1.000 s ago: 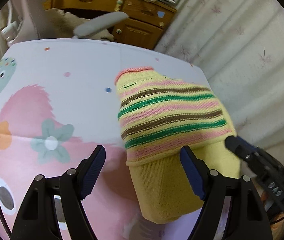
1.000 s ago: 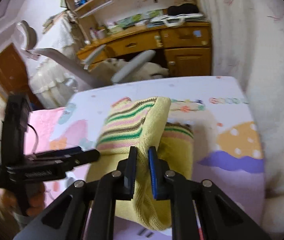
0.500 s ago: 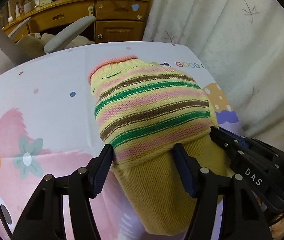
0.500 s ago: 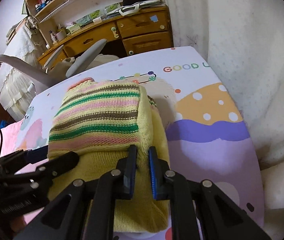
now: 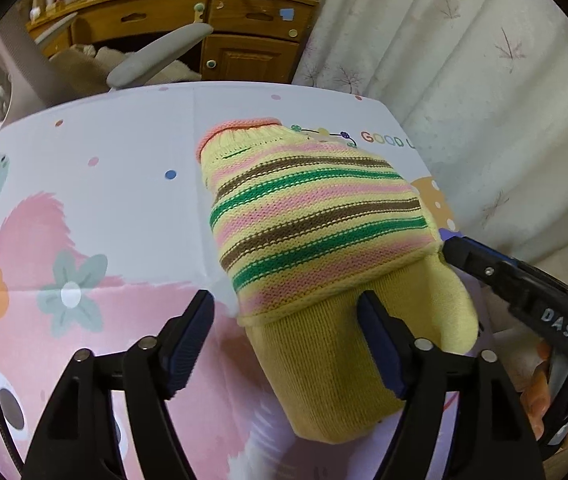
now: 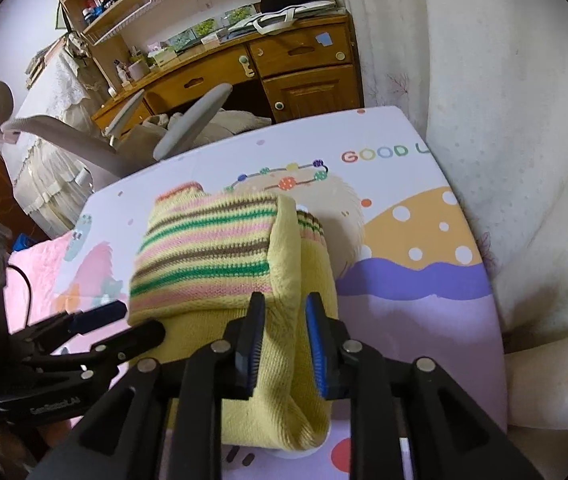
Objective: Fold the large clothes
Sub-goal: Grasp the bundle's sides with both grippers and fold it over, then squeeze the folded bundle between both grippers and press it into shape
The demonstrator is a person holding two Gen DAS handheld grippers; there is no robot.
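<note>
Sweater (image 5: 316,232) folded compact — striped knit, yellow ribbed hem.

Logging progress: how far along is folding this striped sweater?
Done: the striped sweater lies folded into a compact bundle on the printed mat. In hand: the right tool is opening around a yellow fold; the left tool is opening too. Left: withdrawing both tools.
</note>
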